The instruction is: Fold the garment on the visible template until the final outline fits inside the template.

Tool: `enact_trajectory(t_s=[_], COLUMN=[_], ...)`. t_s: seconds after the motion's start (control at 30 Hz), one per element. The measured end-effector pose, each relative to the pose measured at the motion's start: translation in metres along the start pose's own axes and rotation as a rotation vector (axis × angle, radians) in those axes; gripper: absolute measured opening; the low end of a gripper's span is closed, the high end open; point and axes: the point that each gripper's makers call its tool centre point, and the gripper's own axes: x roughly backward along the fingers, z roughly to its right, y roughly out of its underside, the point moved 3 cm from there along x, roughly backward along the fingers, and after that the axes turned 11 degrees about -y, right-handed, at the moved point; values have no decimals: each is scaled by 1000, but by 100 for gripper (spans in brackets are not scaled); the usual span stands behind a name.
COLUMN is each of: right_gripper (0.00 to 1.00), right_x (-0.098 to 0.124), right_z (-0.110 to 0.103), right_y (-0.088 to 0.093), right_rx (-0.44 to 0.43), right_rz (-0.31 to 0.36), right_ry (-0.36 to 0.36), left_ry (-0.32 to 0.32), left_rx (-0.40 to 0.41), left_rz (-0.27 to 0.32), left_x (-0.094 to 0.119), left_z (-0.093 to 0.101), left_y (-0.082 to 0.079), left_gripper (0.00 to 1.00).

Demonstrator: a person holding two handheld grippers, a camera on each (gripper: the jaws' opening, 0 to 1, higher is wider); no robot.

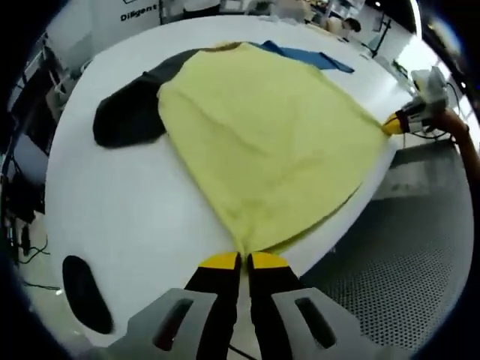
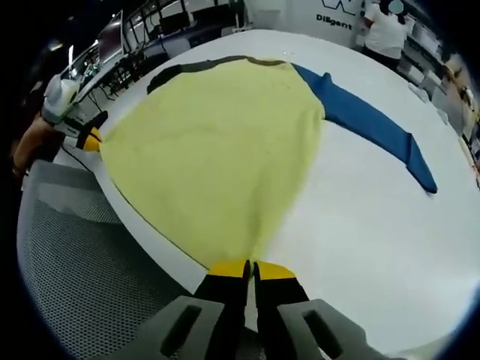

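A yellow garment (image 1: pixel 262 135) with one black sleeve (image 1: pixel 127 112) and one blue sleeve (image 1: pixel 307 54) lies spread flat on a white table (image 1: pixel 135 217). My left gripper (image 1: pixel 244 260) is shut on a hem corner at the table's near edge. At the right of this view, my right gripper (image 1: pixel 397 124) pinches the other hem corner. In the right gripper view, the right gripper (image 2: pixel 250 268) is shut on the yellow garment (image 2: pixel 217 142), and the left gripper (image 2: pixel 90 139) holds the far corner. The blue sleeve (image 2: pixel 375 124) stretches right; the black sleeve (image 2: pixel 169 73) peeks out behind.
A dark oval mark (image 1: pixel 86 292) sits on the table to the left of my left gripper. Grey textured floor (image 1: pixel 405 247) lies beyond the table edge. A person (image 2: pixel 386 30) stands at the table's far side, with desks and equipment behind.
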Motion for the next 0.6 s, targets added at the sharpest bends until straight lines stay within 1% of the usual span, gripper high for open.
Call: enact_trajectory(t_s=[0.07,0.2,0.27,0.3,0.4,0.47,0.6], right_gripper=[0,0,0,0,0,0,0], right_x=[0,-2,-4,-4,-7,-7,-9], right_z=[0,0,1,2,2,2,4], right_y=[1,3,3,4,5,6,7], right_rx=[1,-4,-9,-14,-16,-20,-32], right_rz=[-4,-10,-13,-14,-20,-24,-23], right_ry=[2,3,6,9,15,19,17], left_ry=[-5,-27,-55,-44,-45,-45,-42], left_rx=[-2,-35,-88,-72,-45,-43,-28], left_rz=[-9,-32,-76,-51,-54,-55,-53], left_x=[-1,-2,0,0,0,0,1], left_z=[0,-1,-5,-3,-5,-6,-5], left_y=[3,9,17,15,16,17,17], left_gripper=[1,3,3,3,4,4,7])
